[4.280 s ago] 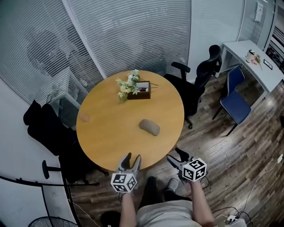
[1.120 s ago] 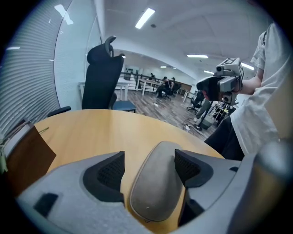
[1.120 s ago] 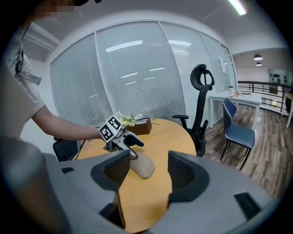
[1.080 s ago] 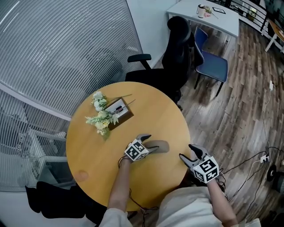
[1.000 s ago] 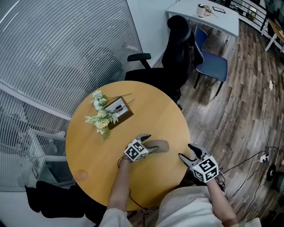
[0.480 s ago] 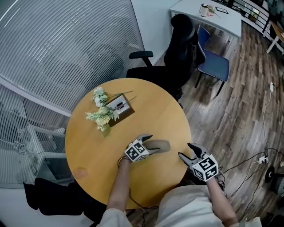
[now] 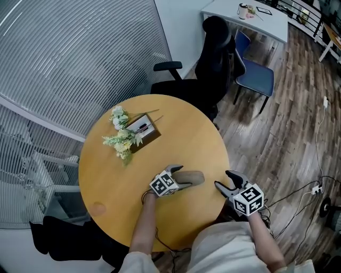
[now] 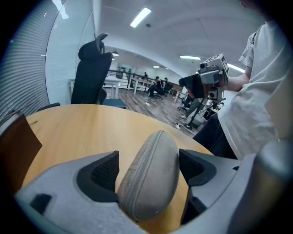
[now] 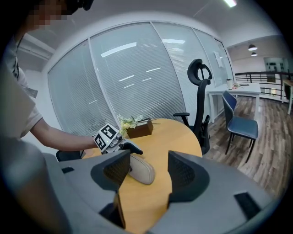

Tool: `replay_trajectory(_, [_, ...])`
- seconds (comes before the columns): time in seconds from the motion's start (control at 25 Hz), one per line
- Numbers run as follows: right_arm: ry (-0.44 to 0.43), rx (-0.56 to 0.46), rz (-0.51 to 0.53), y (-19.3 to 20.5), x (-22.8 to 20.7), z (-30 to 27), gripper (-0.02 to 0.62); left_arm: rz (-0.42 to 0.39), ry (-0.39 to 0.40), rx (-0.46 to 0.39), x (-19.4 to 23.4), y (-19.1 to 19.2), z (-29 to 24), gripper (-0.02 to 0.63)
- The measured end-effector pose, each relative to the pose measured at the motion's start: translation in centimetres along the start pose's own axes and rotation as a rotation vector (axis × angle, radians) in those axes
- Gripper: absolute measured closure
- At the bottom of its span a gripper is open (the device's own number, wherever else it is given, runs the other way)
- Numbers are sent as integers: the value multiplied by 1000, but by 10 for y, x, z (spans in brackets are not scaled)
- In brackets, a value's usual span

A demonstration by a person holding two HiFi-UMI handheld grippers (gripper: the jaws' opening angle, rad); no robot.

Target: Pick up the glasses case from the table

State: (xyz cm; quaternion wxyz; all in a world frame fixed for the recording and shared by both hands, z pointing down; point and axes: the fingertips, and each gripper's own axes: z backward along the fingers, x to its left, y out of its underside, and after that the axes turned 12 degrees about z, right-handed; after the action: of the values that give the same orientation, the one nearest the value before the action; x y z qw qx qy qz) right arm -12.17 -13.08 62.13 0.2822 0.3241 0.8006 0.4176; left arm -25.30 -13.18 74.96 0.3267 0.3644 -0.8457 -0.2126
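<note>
The grey-brown zipped glasses case lies flat on the round wooden table, near its front right. My left gripper reaches over it from the left. In the left gripper view the case lies between the two pads, with a gap showing on the right side; the jaws are opening. My right gripper hovers at the table's right edge, apart from the case, open and empty. In the right gripper view the case shows beyond my right gripper.
A brown box with a spray of pale flowers sits at the table's far left. Behind the table stand a black office chair, a blue chair and a white desk. A blind-covered glass wall runs along the left.
My left gripper came from the table's near edge to the case and has since crept slightly further along it. The right gripper has stayed put.
</note>
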Motion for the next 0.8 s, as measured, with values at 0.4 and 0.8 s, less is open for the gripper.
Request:
replay_trajectory(0.4, [0, -18, -23, 0, 0, 3, 347, 32, 19, 5, -4, 9, -3, 229])
replay_trajectory(0.8, [5, -22, -28, 0, -1, 4, 347, -16, 62, 119, -18, 26, -20, 230])
